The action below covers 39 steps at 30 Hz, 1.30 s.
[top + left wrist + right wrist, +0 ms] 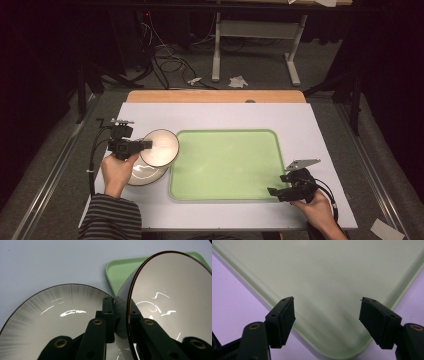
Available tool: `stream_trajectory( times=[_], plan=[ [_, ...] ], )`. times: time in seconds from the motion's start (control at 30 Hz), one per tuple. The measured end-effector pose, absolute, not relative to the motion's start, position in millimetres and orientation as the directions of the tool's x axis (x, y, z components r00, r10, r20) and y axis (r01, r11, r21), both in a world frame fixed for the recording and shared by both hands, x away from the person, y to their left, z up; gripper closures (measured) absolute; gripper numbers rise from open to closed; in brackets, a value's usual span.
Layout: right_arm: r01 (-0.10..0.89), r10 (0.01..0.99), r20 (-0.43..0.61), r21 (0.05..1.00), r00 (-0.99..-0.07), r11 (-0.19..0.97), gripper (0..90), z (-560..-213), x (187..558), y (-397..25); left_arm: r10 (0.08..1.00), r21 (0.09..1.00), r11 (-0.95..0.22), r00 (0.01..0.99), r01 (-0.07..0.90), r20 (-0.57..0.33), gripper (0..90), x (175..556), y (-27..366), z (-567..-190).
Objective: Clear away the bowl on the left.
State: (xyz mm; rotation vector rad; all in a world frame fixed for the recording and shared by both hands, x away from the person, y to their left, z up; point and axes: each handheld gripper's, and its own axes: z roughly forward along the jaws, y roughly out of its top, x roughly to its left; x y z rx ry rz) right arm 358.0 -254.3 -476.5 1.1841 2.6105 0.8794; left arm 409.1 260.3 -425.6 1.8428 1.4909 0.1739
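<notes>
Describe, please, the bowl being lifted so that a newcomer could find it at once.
Start at the green tray and look just past its left edge. The bowl is tilted on its side, pinched by the left gripper above a flat plate.

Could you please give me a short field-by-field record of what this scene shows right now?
left gripper: shut on the rim of the bowl, which is tilted on edge
plate: lies flat on the table under and beside the bowl
tray: green, nothing on it, just right of the bowl
right gripper: open, holds nothing, over the tray's near right corner
table: white mat under everything
likely next move: bowl onto the tray, as a guess
</notes>
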Motion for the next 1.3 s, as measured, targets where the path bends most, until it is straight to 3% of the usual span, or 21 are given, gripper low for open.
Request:
stream_trajectory(
  times=[1.3],
  plan=[
    [0.64, 0.726, 0.104, 0.567, -0.68, 0.518, 30.0, -476.2, 357.2, -253.9, 0.806, 0.627, -0.222, 0.502, 0.747, -0.313, 82.2, 424.6, 177.3, -408.1]
  ],
)
